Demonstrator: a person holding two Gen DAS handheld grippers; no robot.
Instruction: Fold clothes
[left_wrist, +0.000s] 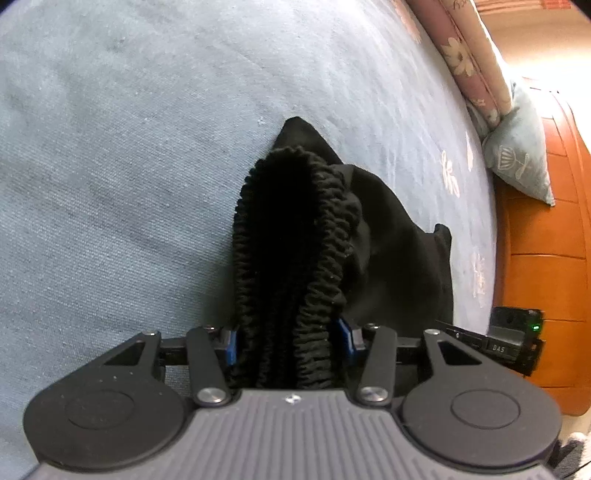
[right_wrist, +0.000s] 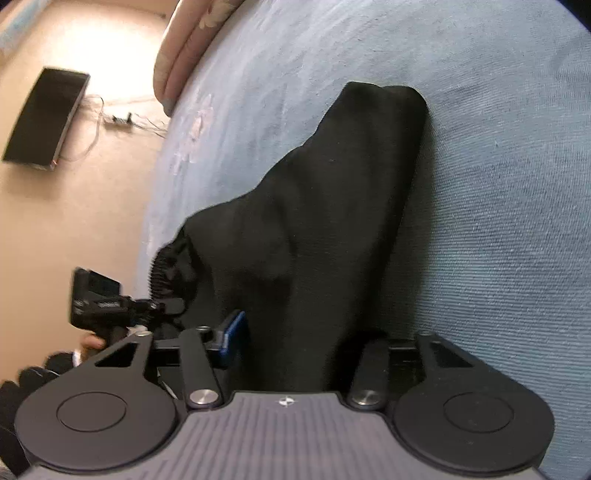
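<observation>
- Black garment (left_wrist: 388, 236) hanging between two grippers above blue bed (left_wrist: 110, 147), far end resting on the sheet.
- Left gripper (left_wrist: 290, 339) clamped on bunched elastic waistband (left_wrist: 291, 229), probably to keep that edge gathered and taut.
- Right gripper (right_wrist: 291, 347) closed on smooth cloth; right finger hidden behind fabric.
- Plenty of bare sheet around for laying flat.
- Bed edge, pillows (left_wrist: 517, 155) and wooden frame (left_wrist: 546, 236) close on one side; floor below.

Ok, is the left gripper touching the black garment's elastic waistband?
Touching. The left wrist view shows the left gripper clamped on the bunched waistband, blue pads pressing both sides.
</observation>
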